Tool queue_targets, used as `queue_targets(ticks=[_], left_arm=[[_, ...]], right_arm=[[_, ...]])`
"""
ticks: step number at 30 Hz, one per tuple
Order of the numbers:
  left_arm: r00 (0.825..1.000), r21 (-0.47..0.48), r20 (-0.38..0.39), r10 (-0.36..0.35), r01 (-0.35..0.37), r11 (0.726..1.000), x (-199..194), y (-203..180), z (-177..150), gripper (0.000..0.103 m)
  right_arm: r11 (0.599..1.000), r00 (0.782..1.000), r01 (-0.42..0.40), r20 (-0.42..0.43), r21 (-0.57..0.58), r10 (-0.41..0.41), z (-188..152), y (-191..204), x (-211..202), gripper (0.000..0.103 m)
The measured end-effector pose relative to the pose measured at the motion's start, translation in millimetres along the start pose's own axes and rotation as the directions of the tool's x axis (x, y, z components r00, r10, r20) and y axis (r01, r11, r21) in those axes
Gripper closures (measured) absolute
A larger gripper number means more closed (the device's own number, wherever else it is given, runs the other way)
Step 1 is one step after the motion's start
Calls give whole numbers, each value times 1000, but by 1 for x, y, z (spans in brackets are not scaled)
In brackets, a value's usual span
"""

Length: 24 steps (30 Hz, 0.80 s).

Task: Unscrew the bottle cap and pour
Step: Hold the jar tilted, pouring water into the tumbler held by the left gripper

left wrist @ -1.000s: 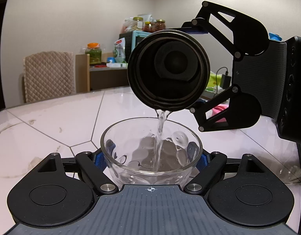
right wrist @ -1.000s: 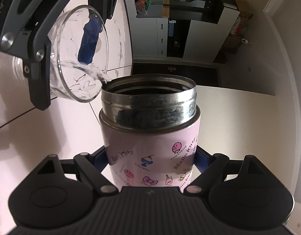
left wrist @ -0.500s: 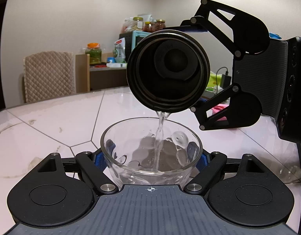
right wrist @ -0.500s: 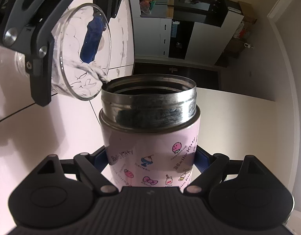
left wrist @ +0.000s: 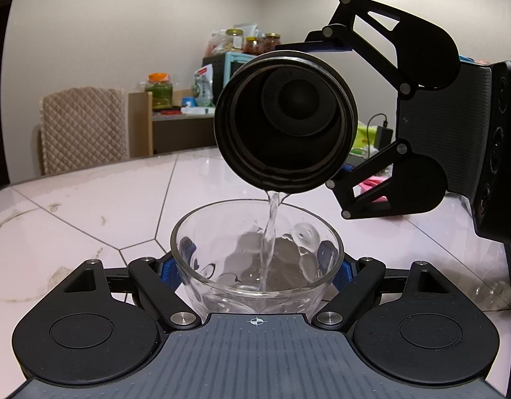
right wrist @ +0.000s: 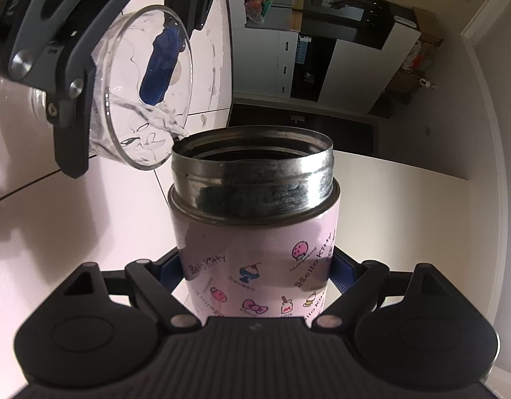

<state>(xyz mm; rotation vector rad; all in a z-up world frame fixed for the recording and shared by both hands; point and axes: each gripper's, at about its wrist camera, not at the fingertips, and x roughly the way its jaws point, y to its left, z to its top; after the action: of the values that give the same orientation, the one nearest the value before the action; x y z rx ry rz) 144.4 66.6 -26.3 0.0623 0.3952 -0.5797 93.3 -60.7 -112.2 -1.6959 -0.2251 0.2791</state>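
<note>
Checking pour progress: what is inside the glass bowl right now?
Inside the glass bowl, a thin stream of water lands from the bottle into a shallow pool. Refraction and the gripper body hide the exact water level.

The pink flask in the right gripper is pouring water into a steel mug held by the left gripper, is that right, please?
Not quite: the left gripper holds a clear glass bowl, not a steel mug, as the left wrist view shows. The pink flask in the right gripper is indeed pouring water into it.

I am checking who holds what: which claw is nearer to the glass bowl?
Left. The left claw grips the glass bowl on both sides. The right claw holds the pink bottle above the bowl, pouring water into it.
</note>
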Motion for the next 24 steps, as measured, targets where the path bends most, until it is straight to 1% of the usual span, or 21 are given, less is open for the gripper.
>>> queue_targets(ticks=[24], left_arm=[[1000,0,0,0,0,1000,0,-2,1,16]], right_arm=[[997,1000,9,-5,-72,-9,3,8,1,15]])
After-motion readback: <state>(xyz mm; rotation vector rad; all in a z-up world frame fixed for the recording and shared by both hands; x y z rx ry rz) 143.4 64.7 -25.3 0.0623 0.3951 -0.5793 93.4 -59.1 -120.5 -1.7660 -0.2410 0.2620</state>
